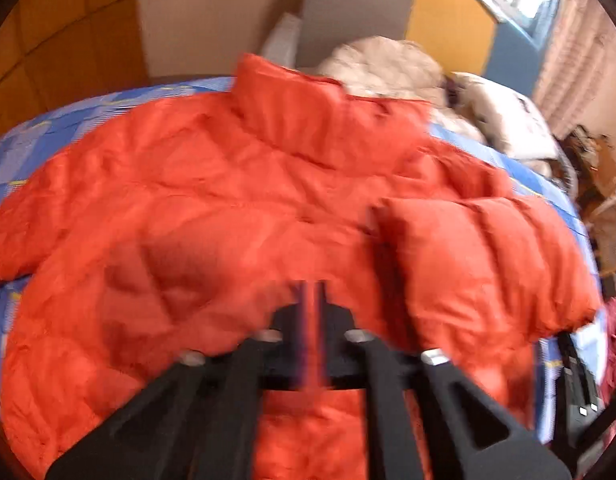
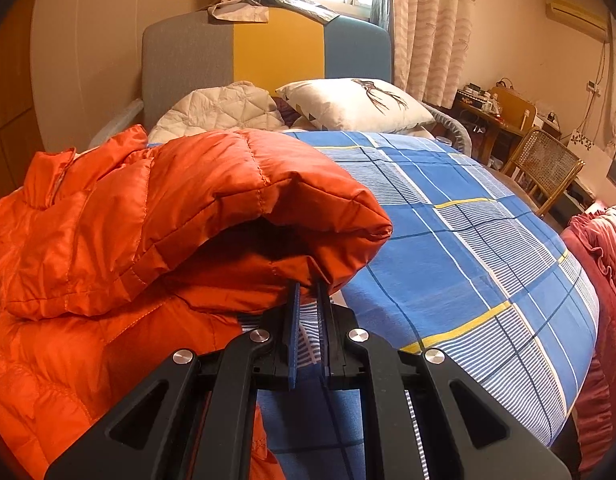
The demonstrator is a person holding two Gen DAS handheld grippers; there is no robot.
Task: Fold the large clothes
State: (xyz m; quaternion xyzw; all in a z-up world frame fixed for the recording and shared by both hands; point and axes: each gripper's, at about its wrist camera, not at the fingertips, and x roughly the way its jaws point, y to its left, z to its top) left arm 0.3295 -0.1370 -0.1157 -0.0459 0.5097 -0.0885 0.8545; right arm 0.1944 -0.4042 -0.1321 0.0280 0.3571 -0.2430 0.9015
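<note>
The right gripper (image 2: 308, 286) pinched the orange down jacket's (image 2: 107, 220) sleeve cuff (image 2: 328, 236); the left gripper (image 1: 312, 288), blurred, hung narrow above it; the checked bedsheet (image 2: 468, 240) lay bare rightward.

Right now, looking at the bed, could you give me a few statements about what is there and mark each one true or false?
1. The puffy jacket on the bed is orange. True.
2. The right gripper is pinching the end of a jacket sleeve. True.
3. The bedsheet is plain white. False: it is blue with white and yellow checks.
4. A pillow lies near the headboard. True.
5. The jacket is already folded into a neat square. False: it lies spread out, with only one sleeve brought over.
6. The chair beside the bed holds the jacket. False: the jacket is on the bed.
</note>
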